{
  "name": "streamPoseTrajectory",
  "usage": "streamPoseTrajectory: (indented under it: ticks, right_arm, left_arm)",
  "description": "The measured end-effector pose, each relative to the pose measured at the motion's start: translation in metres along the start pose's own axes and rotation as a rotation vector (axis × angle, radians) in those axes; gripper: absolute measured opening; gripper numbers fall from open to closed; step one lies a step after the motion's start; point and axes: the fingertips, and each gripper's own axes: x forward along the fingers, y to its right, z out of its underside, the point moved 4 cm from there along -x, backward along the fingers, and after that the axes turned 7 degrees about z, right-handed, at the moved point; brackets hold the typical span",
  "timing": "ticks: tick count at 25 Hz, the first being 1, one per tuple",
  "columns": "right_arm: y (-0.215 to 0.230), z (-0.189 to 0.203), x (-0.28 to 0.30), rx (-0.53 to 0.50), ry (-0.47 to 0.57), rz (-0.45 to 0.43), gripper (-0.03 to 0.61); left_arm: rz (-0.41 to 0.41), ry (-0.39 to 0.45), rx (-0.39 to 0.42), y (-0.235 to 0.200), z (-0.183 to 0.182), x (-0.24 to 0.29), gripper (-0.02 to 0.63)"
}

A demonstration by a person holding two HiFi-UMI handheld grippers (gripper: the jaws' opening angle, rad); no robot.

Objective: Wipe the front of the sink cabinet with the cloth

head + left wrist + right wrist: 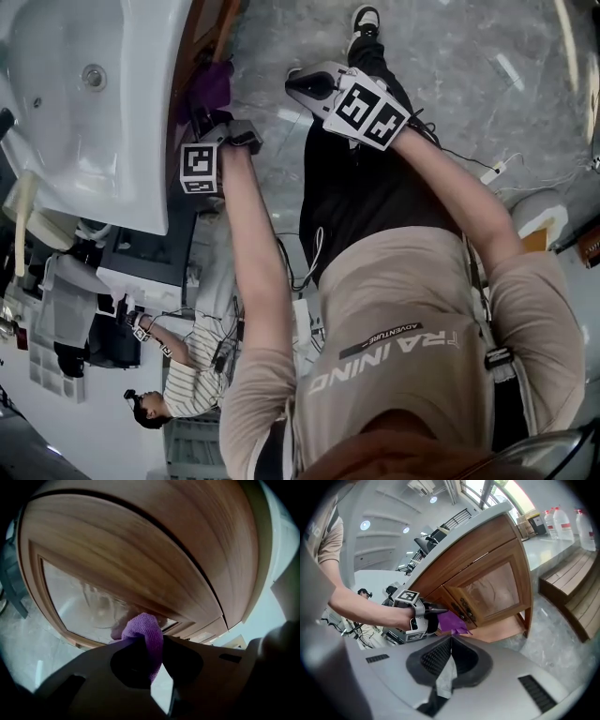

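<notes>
The wooden sink cabinet [140,541] has a door with a glass panel [79,597]. My left gripper [149,639] is shut on a purple cloth [146,632], and the cloth's bunched end is pressed against the door's lower frame. In the head view the cloth [214,86] sits against the cabinet front [202,37], below the white basin [84,103], ahead of the left gripper [223,120]. The right gripper view shows the cabinet [487,573], the left gripper [439,611] and the cloth [452,621]. My right gripper [451,638] [314,82] is shut on nothing and hangs apart from the cabinet, over the floor.
Grey marble floor [469,56] lies in front of the cabinet, with cables [300,272] and a power strip [492,172] on it. A wooden bench [574,583] stands past the cabinet, with water bottles [562,520] behind it. A person in a striped shirt [192,380] is nearby.
</notes>
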Motion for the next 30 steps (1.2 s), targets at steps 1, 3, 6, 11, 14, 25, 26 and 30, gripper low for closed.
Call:
streamPoseTrajectory:
  ticks: [1,3,6,11,14,25,26,30]
  right_arm:
    - [0.007,0.0,-0.004,0.008,0.001,0.003,0.012]
    - [0.023,0.001,-0.011,0.026,0.003,0.008,0.012]
    - [0.052,-0.004,-0.027,0.041,0.001,0.008,0.012]
    - [0.066,-0.009,-0.037,0.051,0.01,0.006,0.012]
    - [0.077,-0.017,-0.04,0.051,0.011,0.002,0.012]
    - [0.109,-0.029,-0.045,0.046,0.0,-0.02,0.012]
    - [0.108,-0.029,-0.044,0.045,-0.003,-0.024,0.012]
    - [0.113,-0.032,-0.042,0.044,-0.008,-0.029,0.012]
  left_arm:
    - [-0.006,0.001,0.003,0.005,0.002,0.005,0.04]
    - [-0.031,0.008,-0.01,0.013,0.008,0.012,0.04]
    - [-0.058,0.056,-0.083,0.025,0.017,0.024,0.04]
    - [-0.093,0.102,-0.144,0.024,0.019,0.019,0.04]
    - [-0.112,0.066,-0.088,0.034,0.025,0.027,0.04]
    - [-0.152,0.034,-0.071,0.051,0.031,0.051,0.04]
    - [-0.158,0.037,-0.083,0.053,0.031,0.052,0.04]
    - [-0.132,0.035,-0.1,0.066,0.033,0.058,0.04]
